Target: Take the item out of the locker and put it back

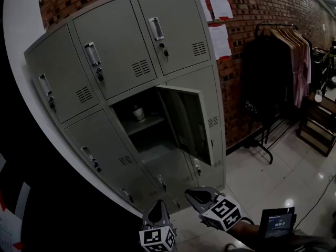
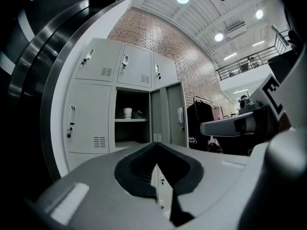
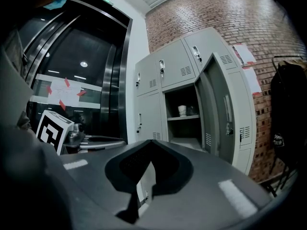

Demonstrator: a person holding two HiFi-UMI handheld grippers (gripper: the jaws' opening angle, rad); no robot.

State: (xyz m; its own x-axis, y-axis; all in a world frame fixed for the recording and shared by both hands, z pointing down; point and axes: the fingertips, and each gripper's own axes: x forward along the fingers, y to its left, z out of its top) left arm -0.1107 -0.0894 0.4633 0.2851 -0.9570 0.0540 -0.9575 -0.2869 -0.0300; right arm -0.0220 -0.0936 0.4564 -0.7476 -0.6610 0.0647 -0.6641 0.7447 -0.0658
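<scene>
I have the grey locker bank [image 1: 173, 30] filling my view, set against a brick wall. One middle compartment is open. Its door [image 1: 186, 122] is swung out to the right, which gives me a straight line in. Inside, a shelf [image 1: 149, 125] divides the compartment, and the part below it looks bare. The item, a small pale cup [image 1: 138, 113], stands upright on that shelf. Just beside it is something darker that I cannot identify. With the cup in the locker, I judge that the taking-out has not begun. I hold both tools low and level, well apart from the locker and pointing towards the open compartment, ready for a reach. The left tool [image 1: 157, 210] has its jaws pressed together with nothing between them. The right tool [image 1: 201, 196] is likewise closed and empty. Whichever one I send in must open first.
</scene>
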